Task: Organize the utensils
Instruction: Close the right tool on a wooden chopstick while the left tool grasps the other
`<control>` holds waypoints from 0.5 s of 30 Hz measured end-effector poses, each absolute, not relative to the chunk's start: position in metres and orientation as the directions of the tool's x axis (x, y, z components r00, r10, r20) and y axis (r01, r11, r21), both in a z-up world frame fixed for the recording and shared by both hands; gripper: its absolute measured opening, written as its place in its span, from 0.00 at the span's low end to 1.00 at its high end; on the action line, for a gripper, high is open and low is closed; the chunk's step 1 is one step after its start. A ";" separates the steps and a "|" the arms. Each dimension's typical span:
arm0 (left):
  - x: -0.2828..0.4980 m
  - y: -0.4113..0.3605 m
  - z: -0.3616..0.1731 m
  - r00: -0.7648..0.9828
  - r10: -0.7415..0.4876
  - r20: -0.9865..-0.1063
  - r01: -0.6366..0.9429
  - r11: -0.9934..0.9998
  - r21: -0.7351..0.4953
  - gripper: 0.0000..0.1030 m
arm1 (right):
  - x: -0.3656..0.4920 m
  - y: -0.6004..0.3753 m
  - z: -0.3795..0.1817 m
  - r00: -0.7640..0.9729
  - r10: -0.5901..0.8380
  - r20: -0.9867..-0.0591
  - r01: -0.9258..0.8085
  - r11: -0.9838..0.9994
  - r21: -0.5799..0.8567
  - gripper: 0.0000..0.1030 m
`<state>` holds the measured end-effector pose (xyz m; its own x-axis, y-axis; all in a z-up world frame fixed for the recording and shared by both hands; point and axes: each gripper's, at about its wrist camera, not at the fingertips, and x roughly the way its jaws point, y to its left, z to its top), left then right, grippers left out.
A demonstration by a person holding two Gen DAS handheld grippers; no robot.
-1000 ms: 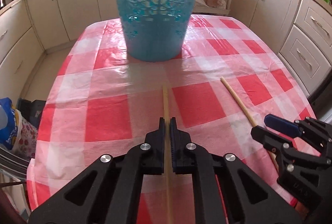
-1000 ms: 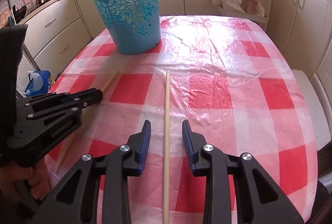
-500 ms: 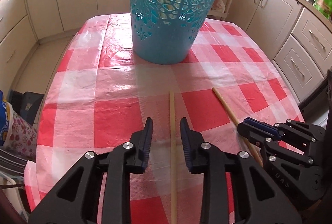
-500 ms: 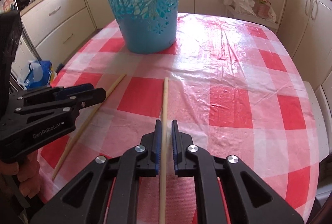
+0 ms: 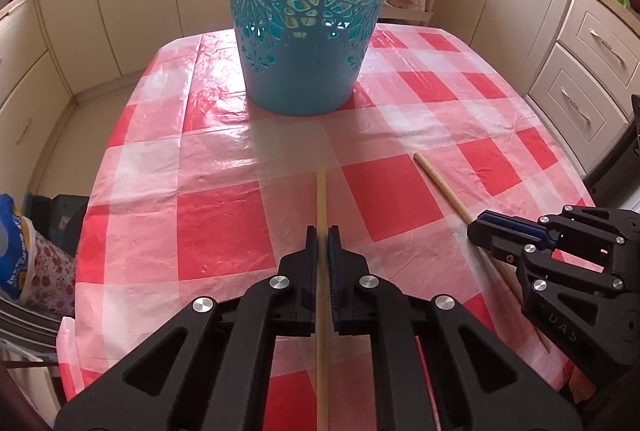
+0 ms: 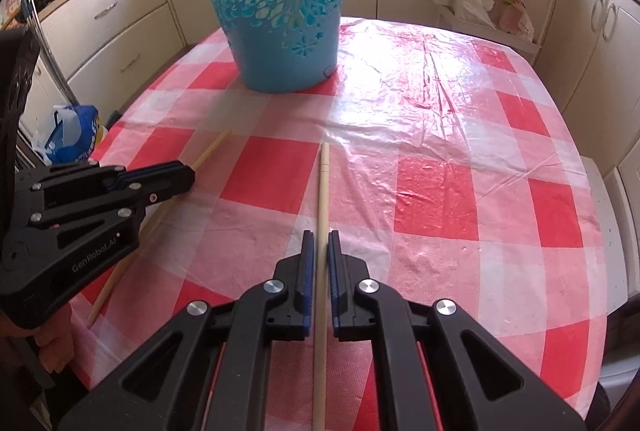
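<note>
Two wooden chopsticks are seen lying on a table covered with a red-and-white checked plastic tablecloth (image 5: 208,215), each pinched by one gripper. In the left wrist view, the left gripper (image 5: 322,236) is pressed together on the left chopstick (image 5: 321,199), which runs straight up the lower centre of the frame, its far tip reaching toward the upper middle. At the lower right of that frame, the right gripper (image 5: 478,227) is seen closed on the right chopstick (image 5: 440,183), which slants up to the left. In the right wrist view, the right gripper (image 6: 320,240) is clamped on its chopstick (image 6: 323,183) at lower centre, while the left gripper (image 6: 188,173) is seen at the left edge over the other stick (image 6: 210,149). A blue perforated plastic basket (image 5: 308,31) with a floral cut-out pattern is standing upright at the upper centre, well apart from both chopstick tips. Cream kitchen cabinets (image 5: 520,3) are visible behind the table.
</note>
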<state>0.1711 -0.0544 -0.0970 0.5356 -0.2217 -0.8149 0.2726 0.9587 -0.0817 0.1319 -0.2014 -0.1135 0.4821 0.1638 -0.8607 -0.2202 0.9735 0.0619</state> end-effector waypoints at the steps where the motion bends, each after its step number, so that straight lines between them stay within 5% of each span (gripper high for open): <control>1: 0.170 -0.055 -0.098 0.534 -0.218 -0.817 0.273 0.959 -0.078 0.06 | 0.131 -0.199 -0.114 0.486 0.156 -0.860 -0.232 0.972 0.045 0.08; 13: 0.167 -0.059 -0.099 0.556 -0.206 -0.805 0.279 0.959 -0.053 0.05 | 0.130 -0.206 -0.112 0.474 0.207 -0.856 -0.209 0.971 0.118 0.06; 15: 0.167 -0.059 -0.100 0.557 -0.205 -0.805 0.279 0.959 -0.051 0.06 | 0.130 -0.206 -0.111 0.469 0.197 -0.861 -0.212 0.971 0.108 0.12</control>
<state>0.1672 -0.0589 -0.0996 0.5572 -0.2048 -0.8047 0.2791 0.9589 -0.0508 0.1304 -0.2057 -0.1114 0.4685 0.1975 -0.8611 -0.2116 0.9714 0.1076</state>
